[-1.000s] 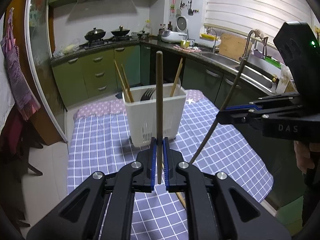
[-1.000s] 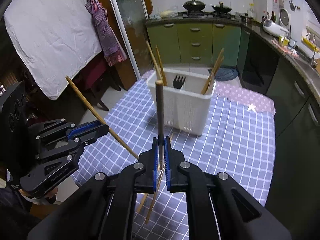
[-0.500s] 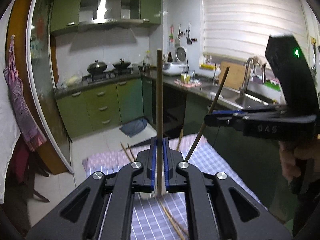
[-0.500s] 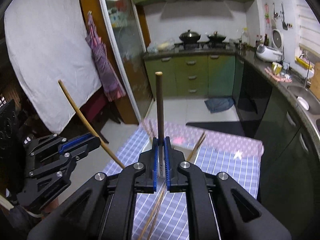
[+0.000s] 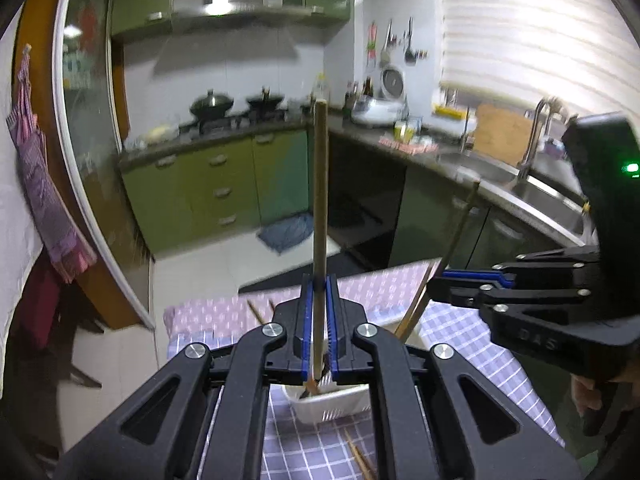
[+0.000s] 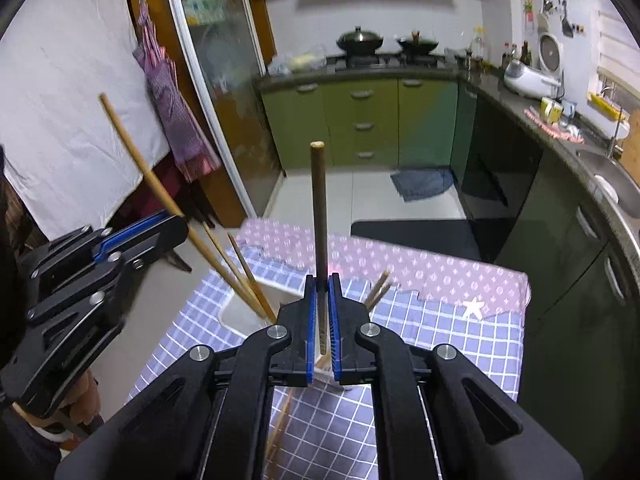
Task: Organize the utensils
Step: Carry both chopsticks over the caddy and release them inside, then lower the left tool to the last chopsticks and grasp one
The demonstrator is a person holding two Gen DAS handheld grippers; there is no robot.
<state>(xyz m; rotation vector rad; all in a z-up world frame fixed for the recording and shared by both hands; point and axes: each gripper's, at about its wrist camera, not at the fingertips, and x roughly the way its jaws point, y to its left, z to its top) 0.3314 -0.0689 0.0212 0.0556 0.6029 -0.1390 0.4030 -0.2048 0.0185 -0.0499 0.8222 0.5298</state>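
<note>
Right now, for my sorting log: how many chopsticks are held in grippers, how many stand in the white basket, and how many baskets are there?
Held chopsticks: 2, one in the left gripper, one in the right gripper
Standing chopsticks in the basket: 4
White basket: 1
Total: 7

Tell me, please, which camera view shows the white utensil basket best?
The right wrist view: the white utensil basket shows its near rim and corner on the checked cloth, with chopsticks leaning out of it. The left wrist view shows only its bottom edge, under the left claw shut on a chopstick.
</note>
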